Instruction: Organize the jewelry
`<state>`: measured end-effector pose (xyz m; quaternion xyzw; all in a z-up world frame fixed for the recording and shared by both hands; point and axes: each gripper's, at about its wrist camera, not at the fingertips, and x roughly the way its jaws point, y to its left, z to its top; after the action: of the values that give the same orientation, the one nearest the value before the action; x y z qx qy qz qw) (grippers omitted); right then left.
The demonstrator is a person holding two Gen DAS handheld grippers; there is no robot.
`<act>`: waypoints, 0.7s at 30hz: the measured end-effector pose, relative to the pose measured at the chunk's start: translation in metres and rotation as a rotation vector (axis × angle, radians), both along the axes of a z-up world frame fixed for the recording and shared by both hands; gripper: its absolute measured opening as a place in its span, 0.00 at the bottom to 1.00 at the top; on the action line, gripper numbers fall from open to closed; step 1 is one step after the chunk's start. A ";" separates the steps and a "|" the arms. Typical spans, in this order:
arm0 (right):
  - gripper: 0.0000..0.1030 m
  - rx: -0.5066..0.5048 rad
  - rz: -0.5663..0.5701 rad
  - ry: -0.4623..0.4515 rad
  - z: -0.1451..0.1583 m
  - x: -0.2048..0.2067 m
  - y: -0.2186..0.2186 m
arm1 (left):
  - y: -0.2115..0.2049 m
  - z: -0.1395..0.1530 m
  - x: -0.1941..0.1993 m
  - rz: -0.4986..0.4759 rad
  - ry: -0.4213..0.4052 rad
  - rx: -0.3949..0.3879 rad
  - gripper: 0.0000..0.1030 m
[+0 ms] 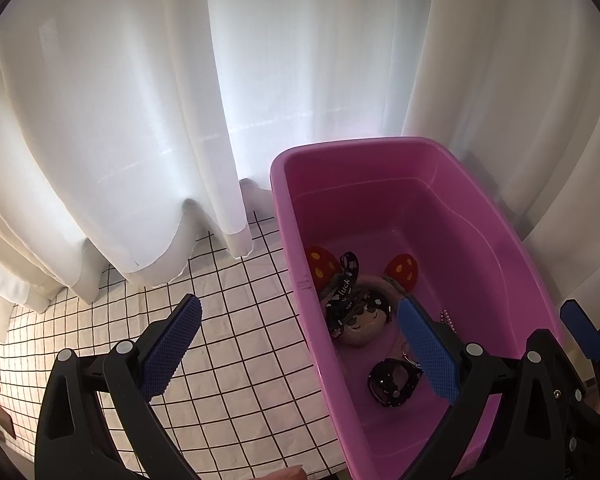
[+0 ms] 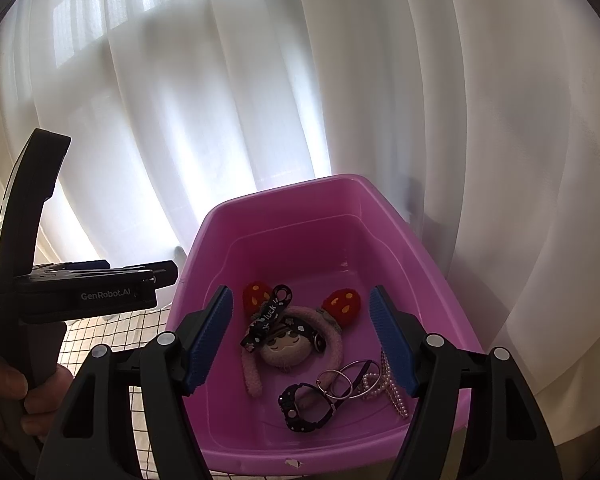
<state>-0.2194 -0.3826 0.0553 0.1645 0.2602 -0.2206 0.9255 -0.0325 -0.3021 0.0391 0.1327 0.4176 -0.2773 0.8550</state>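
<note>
1. Both tools are spread wide with nothing between their blue pads: the left tool (image 1: 300,344) straddles the near-left wall of the pink tub (image 1: 480,216), one finger outside over the bench and the other inside the tub.
2. Over the same tub hangs the right tool (image 2: 304,336), both of its fingers above the tub's interior, touching none of the contents as far as the view shows.
3. From the right wrist view, the left tool (image 2: 112,280) shows side-on at the left edge, held by a hand (image 2: 8,384) on its black grip.
4. Inside the tub, a plush doll-face headband (image 2: 286,344) with two red, yellow-spotted ears lies near the middle of the floor; a dark ribbon printed "luck" (image 2: 270,312) is draped across it.
5. Nearer the front wall lies a black wristwatch (image 2: 304,408), its strap curved into a loop.
6. Just right of the watch sit thin metal rings (image 2: 342,380) and a strand of pale pink pearl beads (image 2: 392,384); rings and beads overlap, and the rings touch the watch.
7. Under the tub, the bench (image 1: 236,320) wears a white cloth with a black grid.
8. White curtains (image 1: 140,120) hang behind the tub, their hems resting on the cloth.
</note>
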 end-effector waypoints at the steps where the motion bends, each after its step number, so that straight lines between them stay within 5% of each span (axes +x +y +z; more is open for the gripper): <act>1: 0.66 0.001 0.002 -0.001 0.000 0.000 0.000 | 0.000 0.000 0.000 -0.001 -0.001 0.001 0.94; 21: 0.66 0.007 0.001 0.001 0.000 -0.002 0.004 | 0.001 -0.001 0.002 0.000 0.002 0.007 0.94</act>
<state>-0.2212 -0.3789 0.0555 0.1676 0.2613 -0.2194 0.9249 -0.0309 -0.3012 0.0385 0.1355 0.4196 -0.2758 0.8541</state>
